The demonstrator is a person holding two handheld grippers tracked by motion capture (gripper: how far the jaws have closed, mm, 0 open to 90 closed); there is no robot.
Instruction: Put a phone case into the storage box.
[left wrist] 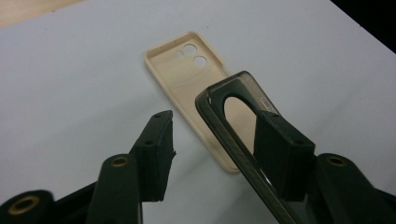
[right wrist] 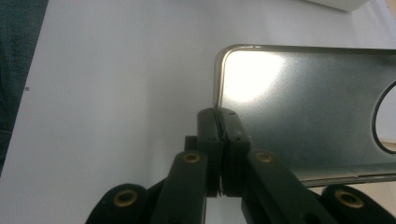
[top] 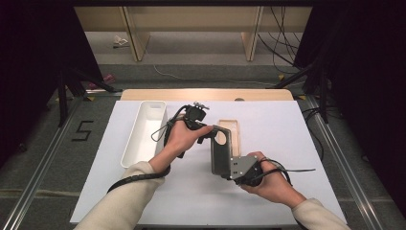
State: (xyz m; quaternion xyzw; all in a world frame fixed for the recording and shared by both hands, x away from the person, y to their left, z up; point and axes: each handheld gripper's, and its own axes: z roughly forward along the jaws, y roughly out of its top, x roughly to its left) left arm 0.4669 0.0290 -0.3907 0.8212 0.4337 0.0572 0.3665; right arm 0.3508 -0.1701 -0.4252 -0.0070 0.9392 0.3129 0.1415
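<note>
The bench (top: pixel 143 201) carries a white sheet, and on it, at the left, lies a long white tray (top: pixel 143 139). I can read one piece of writing: a dark figure "5" (top: pixel 82 130) marked on the floor left of the bench. No brand or label shows on the tray or on either case.

The dark phone case (top: pixel 221 155) is held above the bench, near the middle, standing on its long edge. It looks thin and light, half clear, with a smooth shiny back, so I judge it slippery, and it probably bends when squeezed on its open side. The rim and the corners seem the stiffest places to hold it.

The right claw (right wrist: pixel 219 140) is closed tight on one rim of this case near a corner. The left claw (left wrist: pixel 212 154) stands half open around the other end, near the big round camera hole; one pad lies against the case wall, the other pad (left wrist: pixel 156 154) is still apart from it, so it does not grip yet.

A beige phone case (left wrist: pixel 187 88) lies flat on the bench just behind, hollow side up, with small round holes at its far end. It looks soft and light too.
</note>
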